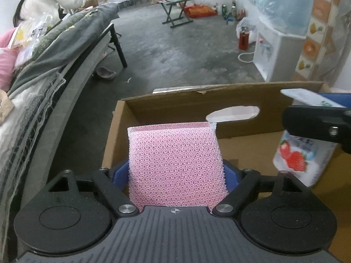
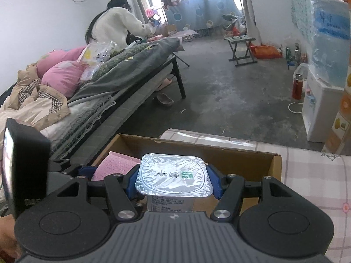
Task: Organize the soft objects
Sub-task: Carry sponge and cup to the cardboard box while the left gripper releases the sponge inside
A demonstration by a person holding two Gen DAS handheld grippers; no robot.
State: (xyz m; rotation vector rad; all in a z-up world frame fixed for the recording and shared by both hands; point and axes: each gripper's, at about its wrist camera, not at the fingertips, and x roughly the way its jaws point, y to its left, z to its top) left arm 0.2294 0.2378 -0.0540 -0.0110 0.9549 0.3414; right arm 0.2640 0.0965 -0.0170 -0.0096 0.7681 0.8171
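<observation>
A pink mesh sponge [image 1: 175,153] stands upright between the blue pads of my left gripper [image 1: 175,172], which is shut on its sides. It hangs over the left part of an open cardboard box [image 1: 166,107]. To the right, my right gripper [image 2: 173,180] is shut on a yogurt cup [image 2: 173,173] with a foil lid and a strawberry print [image 1: 294,157], also above the box [image 2: 241,160]. In the right wrist view the sponge [image 2: 116,164] shows just left of the cup. The box floor under the sponge is hidden.
The box sits on a table with a pink checked cloth [image 2: 307,175]. A bed with grey blankets [image 1: 54,54] runs along the left. A person in a white top [image 2: 118,26] stands at its far end. A folding stool [image 1: 175,11], a red bottle [image 1: 243,38] and a water dispenser [image 1: 274,54] stand on the floor.
</observation>
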